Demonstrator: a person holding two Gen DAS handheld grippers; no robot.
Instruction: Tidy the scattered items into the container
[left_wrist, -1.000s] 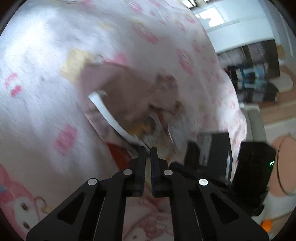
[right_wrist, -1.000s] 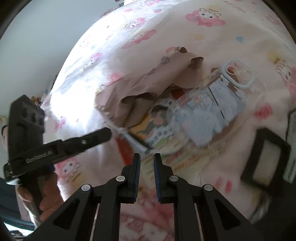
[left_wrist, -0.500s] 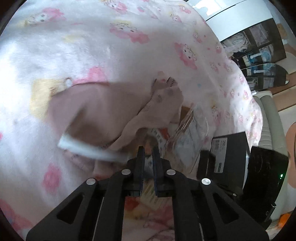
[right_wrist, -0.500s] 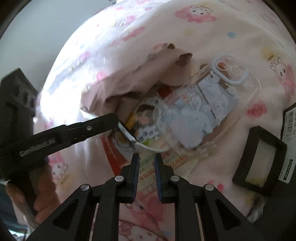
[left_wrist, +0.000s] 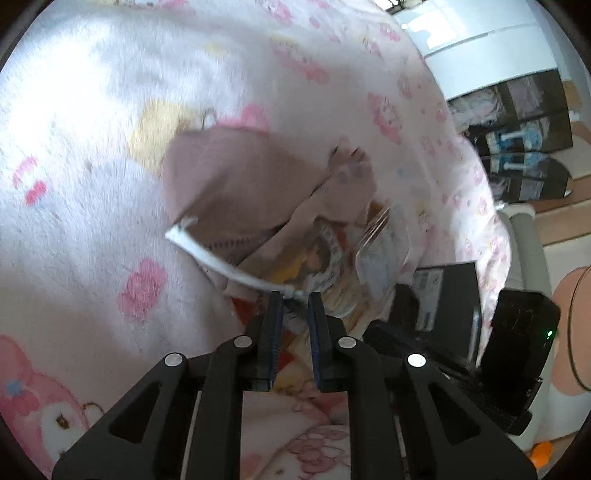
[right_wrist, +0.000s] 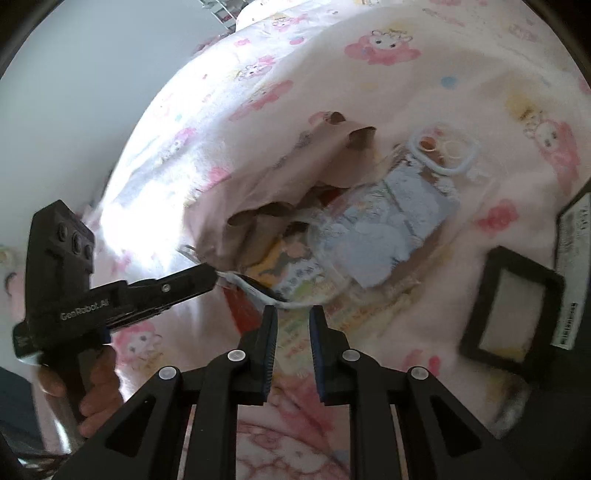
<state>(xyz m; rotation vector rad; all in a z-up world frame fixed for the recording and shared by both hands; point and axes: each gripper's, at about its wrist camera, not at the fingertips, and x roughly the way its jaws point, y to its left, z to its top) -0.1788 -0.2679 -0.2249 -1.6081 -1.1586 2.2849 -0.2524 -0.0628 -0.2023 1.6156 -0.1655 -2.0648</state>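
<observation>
The left gripper (left_wrist: 294, 295) has its jaws opening, a white cord (left_wrist: 218, 260) at its fingertips. The right gripper (right_wrist: 292, 308) stands slightly spread and empty, the clear phone case (right_wrist: 388, 229) just ahead.

I count one beige drawstring fabric pouch (right_wrist: 295, 192), one white cord (left_wrist: 221, 264), one clear plastic phone case with a blue cartoon print (right_wrist: 391, 236), one illustrated paper packet (right_wrist: 295, 273), one black rectangular frame (right_wrist: 511, 317), and two black two-finger grippers.
</observation>
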